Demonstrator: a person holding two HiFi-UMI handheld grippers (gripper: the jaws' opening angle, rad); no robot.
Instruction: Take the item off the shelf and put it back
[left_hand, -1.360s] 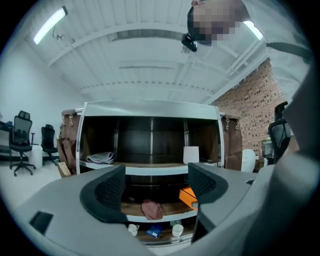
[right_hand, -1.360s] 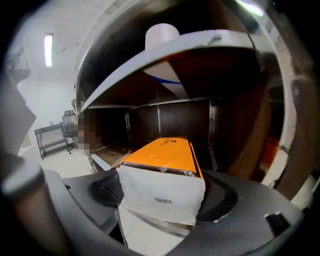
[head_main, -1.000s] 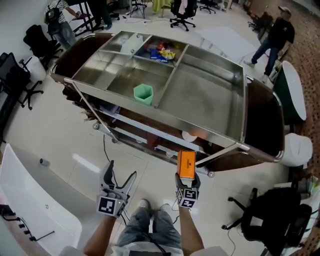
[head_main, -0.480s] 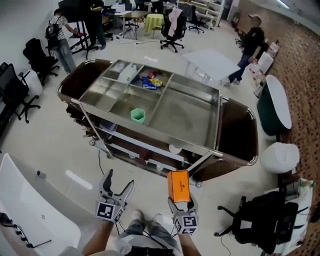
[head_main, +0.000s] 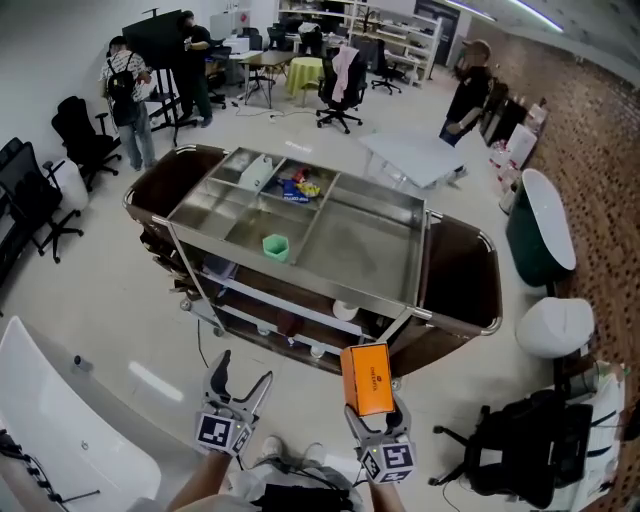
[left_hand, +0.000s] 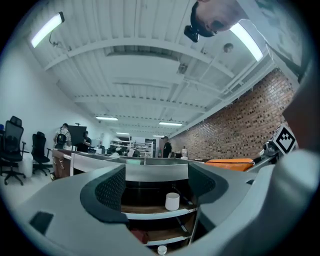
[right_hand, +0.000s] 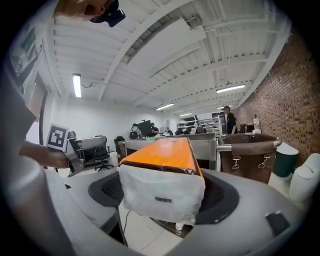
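An orange box (head_main: 367, 378) with a white plastic-wrapped end (right_hand: 161, 191) is held flat in my right gripper (head_main: 374, 412), which is shut on it in front of the cart. The steel shelf cart (head_main: 400, 215) stands ahead, a little apart from both grippers. Its lower shelf holds a white cup (left_hand: 172, 201). My left gripper (head_main: 238, 384) hangs open and empty at the left, level with the right one. The left gripper view shows the orange box (left_hand: 231, 162) off to its right.
A green cup (head_main: 275, 247) and some packets (head_main: 300, 186) sit in the cart's top tray. Brown bags (head_main: 464, 285) hang on the cart's ends. People (head_main: 468, 95) and office chairs (head_main: 88, 140) stand behind. A white table (head_main: 60, 420) is at left, bins (head_main: 540, 235) and a black chair (head_main: 520, 450) at right.
The cart has drawn farther away and higher in the head view as I backed off. The right gripper still holds the orange box. The left gripper stays open.
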